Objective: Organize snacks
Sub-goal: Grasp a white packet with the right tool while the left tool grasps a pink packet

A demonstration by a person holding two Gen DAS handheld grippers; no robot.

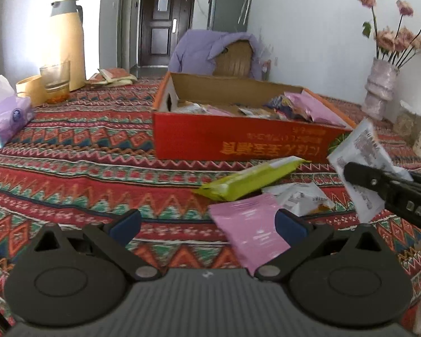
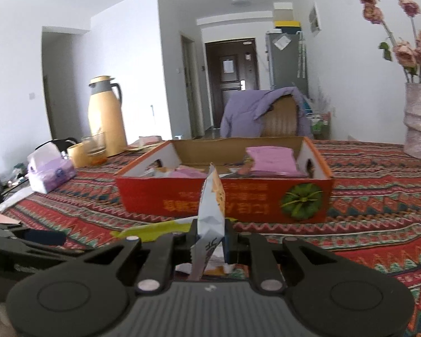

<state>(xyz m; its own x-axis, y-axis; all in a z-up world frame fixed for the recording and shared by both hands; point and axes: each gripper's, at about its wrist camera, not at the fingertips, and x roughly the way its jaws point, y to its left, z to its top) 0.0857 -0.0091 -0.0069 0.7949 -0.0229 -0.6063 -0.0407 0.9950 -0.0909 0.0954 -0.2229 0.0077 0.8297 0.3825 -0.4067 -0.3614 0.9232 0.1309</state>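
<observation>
A red cardboard box (image 1: 238,140) (image 2: 224,196) stands on the patterned tablecloth, holding several snack packets, some pink (image 2: 272,160). My right gripper (image 2: 210,233) is shut on a white snack packet (image 2: 210,205) and holds it upright in front of the box; it also shows at the right of the left wrist view (image 1: 359,151). My left gripper (image 1: 207,224) is open and empty, low over the cloth. A pink packet (image 1: 249,230) lies by its right finger. A yellow-green packet (image 1: 252,178) and a white packet (image 1: 300,196) lie just beyond.
A yellow thermos (image 1: 67,39), a glass (image 1: 54,80), a yellow cup (image 1: 31,90) and a tissue pack (image 1: 5,112) stand at the left. A vase with dried flowers (image 1: 381,87) stands at the right. A chair with a purple jacket (image 1: 210,50) is behind the table.
</observation>
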